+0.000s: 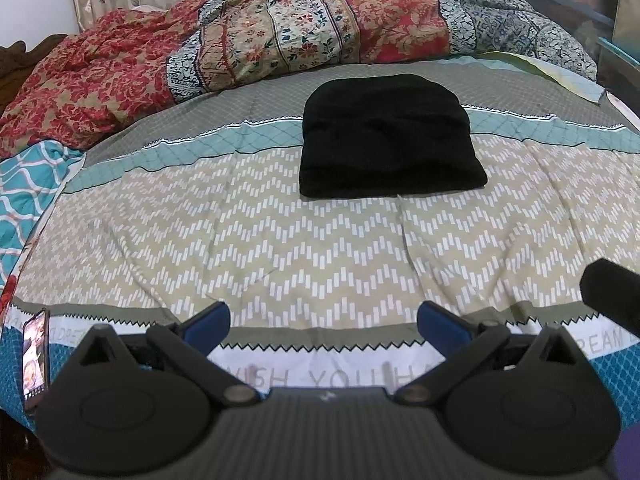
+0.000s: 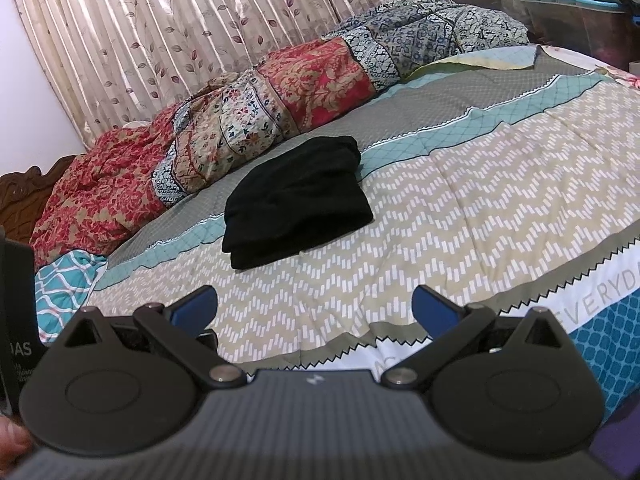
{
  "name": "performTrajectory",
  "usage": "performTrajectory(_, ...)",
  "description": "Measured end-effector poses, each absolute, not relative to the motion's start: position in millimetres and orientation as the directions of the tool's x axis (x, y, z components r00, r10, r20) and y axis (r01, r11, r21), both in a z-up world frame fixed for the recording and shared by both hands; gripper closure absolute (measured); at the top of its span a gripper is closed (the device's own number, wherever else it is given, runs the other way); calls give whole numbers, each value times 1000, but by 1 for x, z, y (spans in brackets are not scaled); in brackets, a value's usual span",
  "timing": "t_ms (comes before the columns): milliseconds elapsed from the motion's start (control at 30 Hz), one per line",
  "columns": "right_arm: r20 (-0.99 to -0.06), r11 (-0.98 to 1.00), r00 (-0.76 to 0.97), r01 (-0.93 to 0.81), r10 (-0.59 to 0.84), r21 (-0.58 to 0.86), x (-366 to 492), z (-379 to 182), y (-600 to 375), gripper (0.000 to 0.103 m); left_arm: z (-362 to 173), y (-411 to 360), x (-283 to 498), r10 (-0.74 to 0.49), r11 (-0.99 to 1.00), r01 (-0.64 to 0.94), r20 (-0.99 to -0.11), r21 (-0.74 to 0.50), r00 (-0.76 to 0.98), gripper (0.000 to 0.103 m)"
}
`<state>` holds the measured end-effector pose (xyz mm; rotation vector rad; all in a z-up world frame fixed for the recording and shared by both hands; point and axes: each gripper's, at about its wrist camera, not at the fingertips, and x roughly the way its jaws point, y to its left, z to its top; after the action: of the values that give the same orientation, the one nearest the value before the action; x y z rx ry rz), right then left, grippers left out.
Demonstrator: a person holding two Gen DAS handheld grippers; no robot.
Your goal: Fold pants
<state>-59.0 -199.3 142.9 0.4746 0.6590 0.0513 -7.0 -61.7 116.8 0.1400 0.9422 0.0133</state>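
Note:
Black pants (image 1: 388,140) lie folded into a compact stack on the patterned bedspread (image 1: 280,240), in the middle of the bed. In the right wrist view the same pants (image 2: 296,204) sit left of centre. My left gripper (image 1: 323,322) hovers over the near edge of the bed, well short of the pants, open with nothing between its blue-tipped fingers. My right gripper (image 2: 314,306) is also open and empty, held back from the pants over the near edge.
A crumpled red and floral quilt (image 1: 240,40) is heaped along the far side of the bed, before a leaf-print curtain (image 2: 180,20). A phone (image 1: 36,356) leans at the near left edge. A dark object (image 1: 612,288) intrudes at the right. Storage bins (image 2: 572,8) stand at the far right.

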Motion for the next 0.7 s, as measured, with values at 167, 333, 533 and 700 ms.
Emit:
performTrajectory(167,-581,891,790,106,194,441,-59,142,-200,0,116,-62,-7,61,991,59,-809,118,584,0)
performTrajectory(333,-578,891,793,103,195,441,-60,142,-199,0,117,-62,-9,59,992,59,-810,114,583,0)
performTrajectory(533,-576,891,794,102,195,442,-61,142,-199,0,118,-60,-12,59,992,54,-809,112,585,0)
performTrajectory(700,-573,891,796,99,196,443,-62,145,-198,0,119,-60,-12,57,993,53,-810,108,584,0)
